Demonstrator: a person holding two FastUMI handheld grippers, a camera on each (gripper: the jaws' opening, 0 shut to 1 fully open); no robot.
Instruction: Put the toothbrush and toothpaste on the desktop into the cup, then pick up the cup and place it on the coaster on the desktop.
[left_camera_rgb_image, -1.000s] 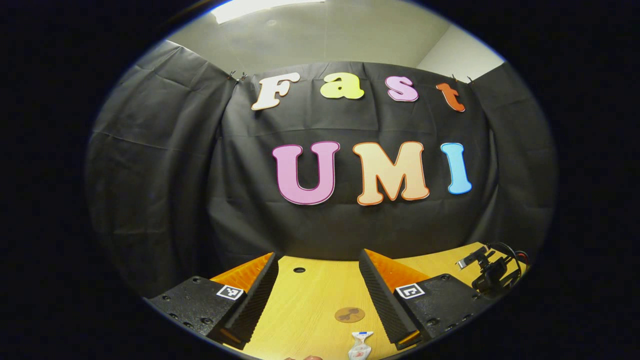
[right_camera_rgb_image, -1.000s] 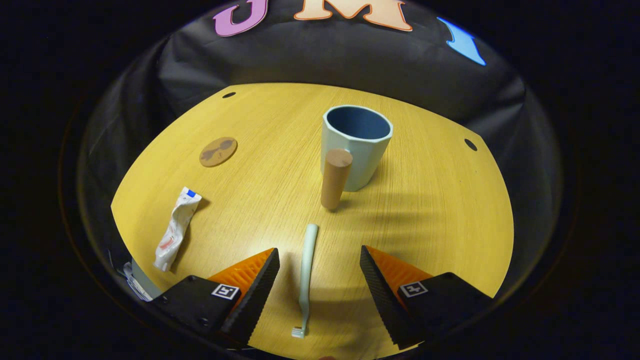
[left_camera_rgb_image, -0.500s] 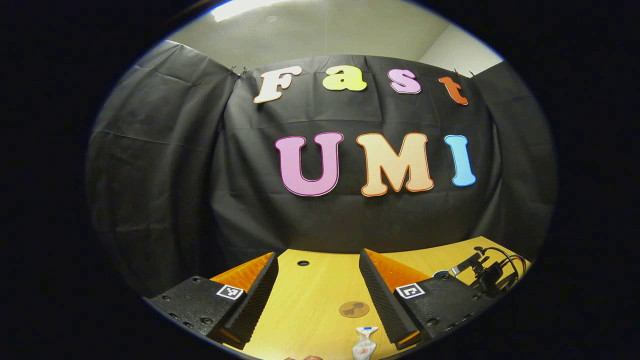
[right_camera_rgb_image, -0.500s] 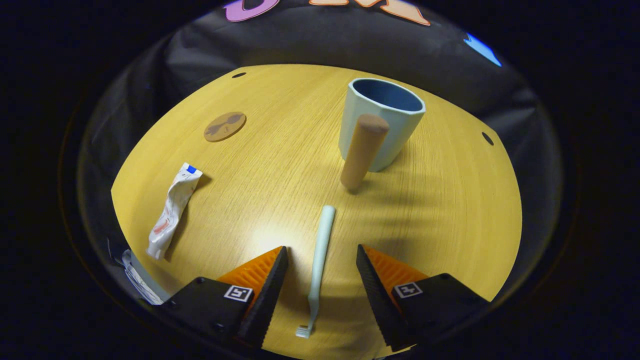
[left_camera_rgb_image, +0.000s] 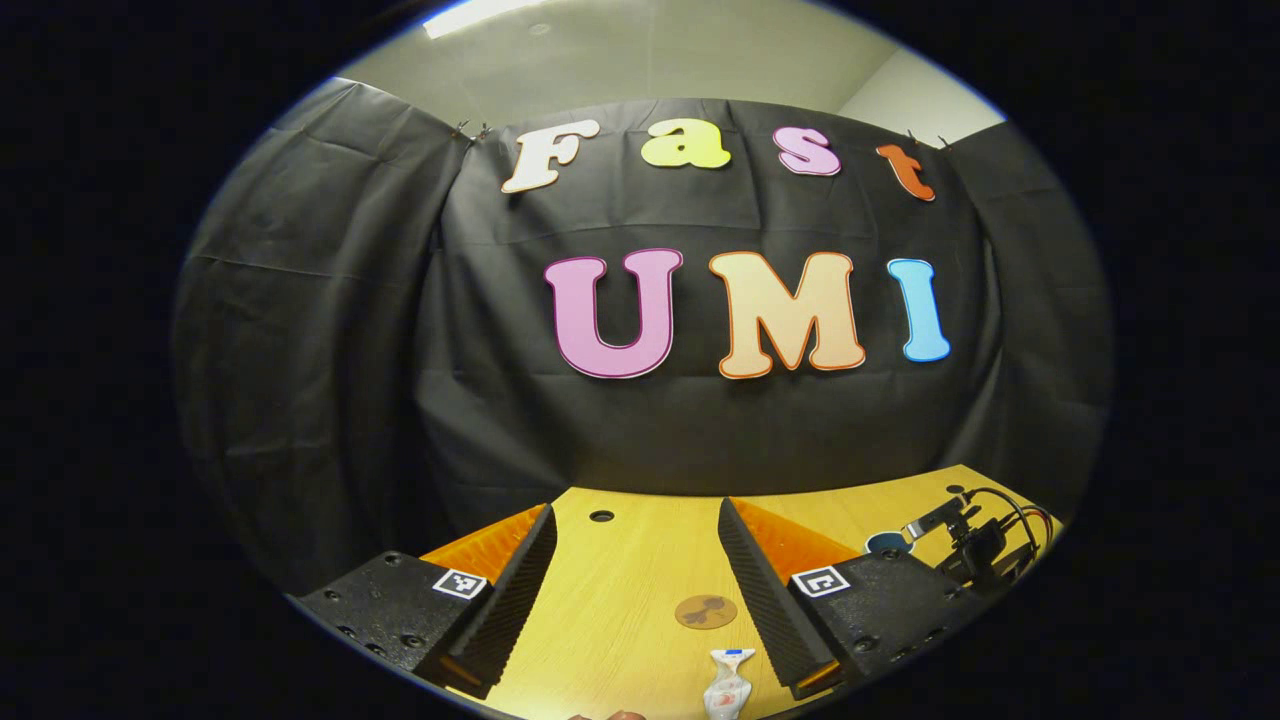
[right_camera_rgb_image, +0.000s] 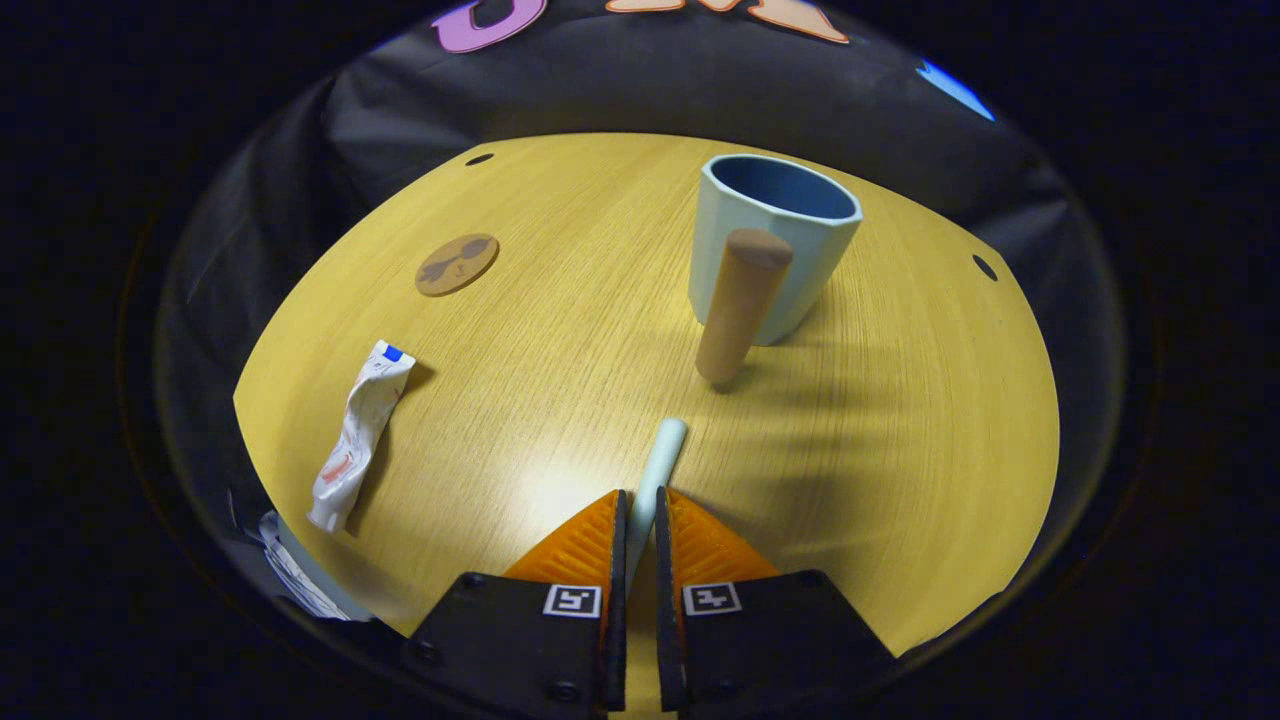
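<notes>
In right gripper view we've got cup (right_camera_rgb_image: 775, 245) standing upright at far side of bench (right_camera_rgb_image: 900, 420), handle (right_camera_rgb_image: 740, 305) on its near side. Coaster (right_camera_rgb_image: 457, 264) sits left of cup, well apart. Toothpaste (right_camera_rgb_image: 358, 440) lies nearer us on left, before coaster. Toothbrush (right_camera_rgb_image: 655, 475) lies before cup, running back between fingers of right gripper (right_camera_rgb_image: 636, 510). In left gripper view we see coaster (left_camera_rgb_image: 706, 611) on bench between left gripper (left_camera_rgb_image: 635, 530) fingers, toothpaste (left_camera_rgb_image: 727, 688) just before it, cup rim (left_camera_rgb_image: 886, 542) off right.

Fingers (left_camera_rgb_image: 505, 585) apart over coaster (left_camera_rgb_image: 706, 611), apparently toothpaste (left_camera_rgb_image: 725, 685).
</notes>
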